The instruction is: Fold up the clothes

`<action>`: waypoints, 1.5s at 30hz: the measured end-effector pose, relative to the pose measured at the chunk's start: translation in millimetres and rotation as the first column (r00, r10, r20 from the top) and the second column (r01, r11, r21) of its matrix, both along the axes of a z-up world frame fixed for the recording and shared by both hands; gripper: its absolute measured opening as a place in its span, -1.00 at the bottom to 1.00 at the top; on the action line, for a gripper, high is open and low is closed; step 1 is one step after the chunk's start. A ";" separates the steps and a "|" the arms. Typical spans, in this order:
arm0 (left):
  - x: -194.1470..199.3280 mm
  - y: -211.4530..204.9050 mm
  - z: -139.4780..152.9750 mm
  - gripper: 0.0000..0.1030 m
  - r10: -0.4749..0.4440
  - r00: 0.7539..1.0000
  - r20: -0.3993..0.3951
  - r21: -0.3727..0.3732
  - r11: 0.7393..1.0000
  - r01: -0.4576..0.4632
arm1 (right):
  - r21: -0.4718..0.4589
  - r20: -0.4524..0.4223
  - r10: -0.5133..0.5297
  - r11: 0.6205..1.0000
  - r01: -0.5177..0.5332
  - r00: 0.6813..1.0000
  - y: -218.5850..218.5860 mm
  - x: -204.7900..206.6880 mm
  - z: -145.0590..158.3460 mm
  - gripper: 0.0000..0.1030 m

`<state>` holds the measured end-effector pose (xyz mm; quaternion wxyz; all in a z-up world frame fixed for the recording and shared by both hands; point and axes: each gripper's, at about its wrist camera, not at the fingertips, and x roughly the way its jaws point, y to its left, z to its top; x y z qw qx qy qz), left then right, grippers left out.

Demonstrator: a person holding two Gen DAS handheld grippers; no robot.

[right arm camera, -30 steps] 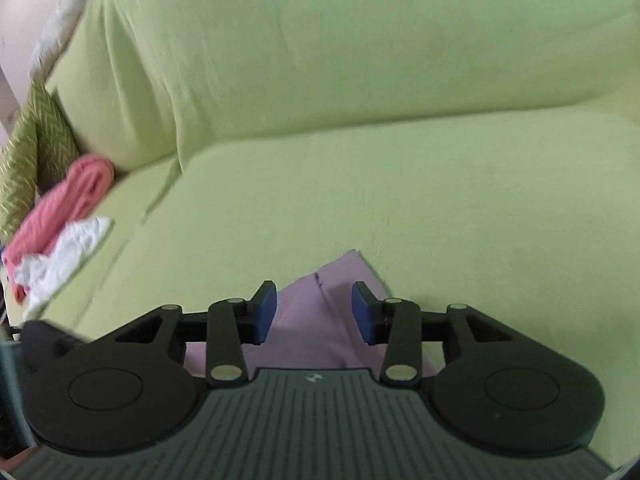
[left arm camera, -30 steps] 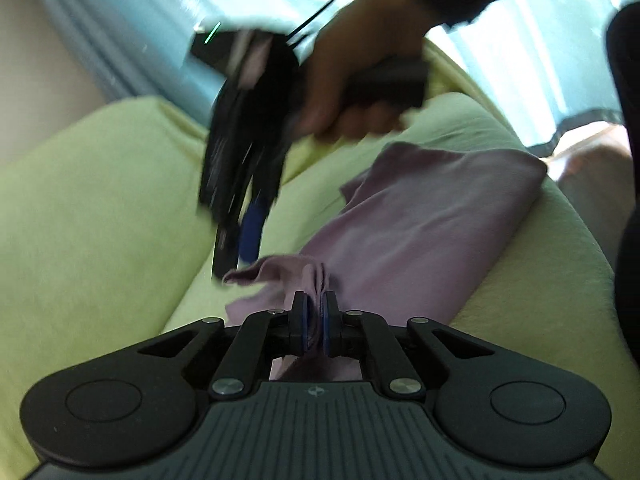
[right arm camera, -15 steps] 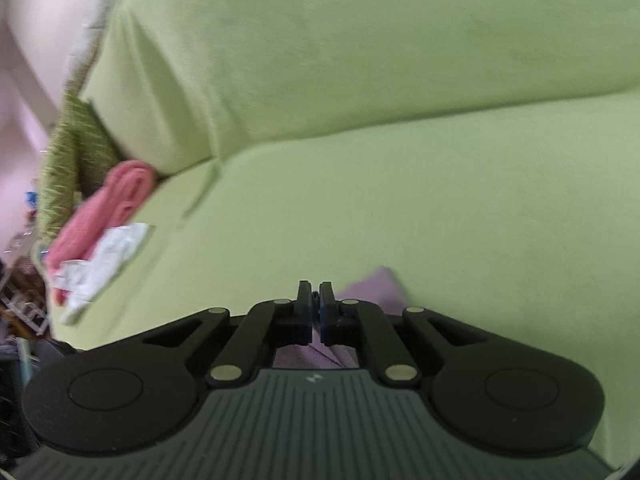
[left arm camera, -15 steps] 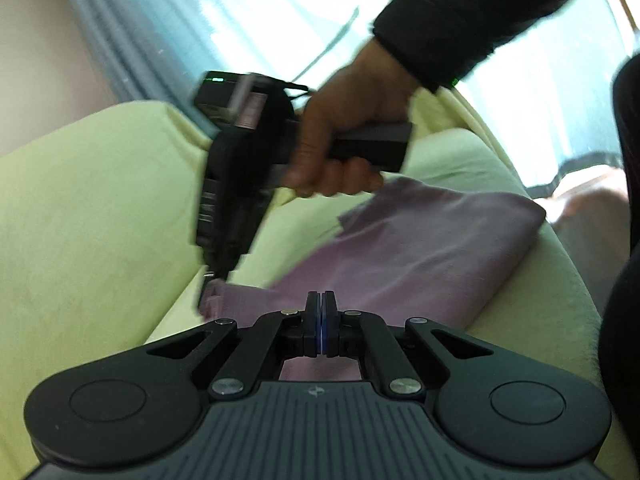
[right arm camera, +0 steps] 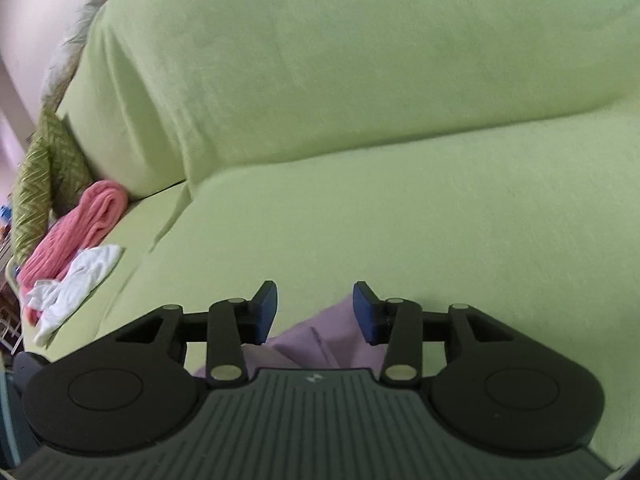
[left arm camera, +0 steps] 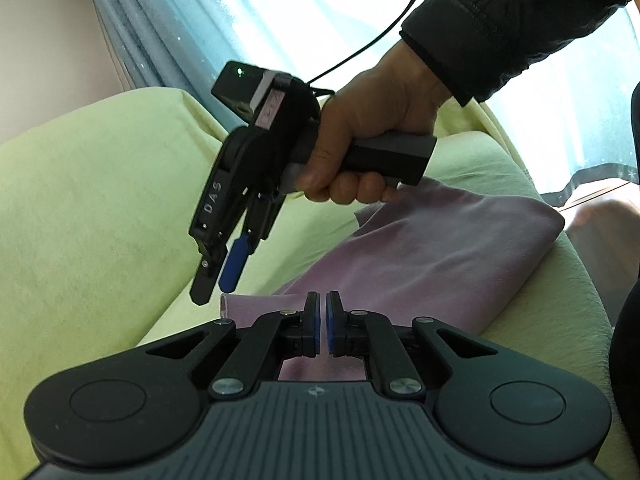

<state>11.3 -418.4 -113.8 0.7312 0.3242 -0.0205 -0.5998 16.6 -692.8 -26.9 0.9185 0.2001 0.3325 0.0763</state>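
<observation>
Left wrist view: left gripper (left arm camera: 320,320) low in the frame, its 2 blue-padded fingers (left arm camera: 311,322) drawn close with only a thin slit between them, nothing pinched in that slit. Lilac garment (left arm camera: 432,256) spread flat on the green sofa (left arm camera: 88,208) seat, running from under the left gripper out toward the seat's front edge, 1 corner curled up just past the fingertips. Right gripper (left arm camera: 214,286) held over that same corner, pointing down at the garment, tips just above the fabric and apart from it; a blue pad visible between its 2 dark fingers, with a gap of daylight there. Hand (left arm camera: 372,140) wrapped around the right gripper's handle, black sleeve (left arm camera: 520,16) above the wrist, a cable trailing up from the tool. Blue curtain (left arm camera: 248,12) behind the sofa's backrest.

Right wrist view: right gripper (right arm camera: 315,312) spread wide, 2 blue pads well apart, holding nothing. Edge of the lilac garment (right arm camera: 316,340) lying on the sofa (right arm camera: 360,120) seat beneath and between the spread fingers, a seam line showing in the cloth. Rest of the seat cushion beyond the garment bare green. At the sofa's far end, a pink garment (right arm camera: 84,224) bunched against a green patterned cushion (right arm camera: 44,176), with a white garment (right arm camera: 76,276) crumpled just beside the pink one, touching it.
</observation>
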 end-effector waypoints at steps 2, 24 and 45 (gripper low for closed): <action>0.3 -0.7 -0.4 -0.82 0.002 1.000 -0.002 -0.001 1.000 -0.002 | -0.012 -0.042 0.057 0.998 -0.058 0.997 6.8 8.6 -4.6 -0.17; 27.8 1.7 12.7 -0.68 0.130 0.981 -0.142 -0.037 0.990 -0.137 | 0.015 0.123 -0.211 0.978 0.210 0.970 -3.6 -86.5 34.6 0.21; 128.8 -37.6 28.0 -0.97 0.161 0.745 -0.648 0.116 0.987 -0.113 | 0.069 0.069 -0.584 0.812 0.580 0.809 23.4 -249.2 -22.1 -0.91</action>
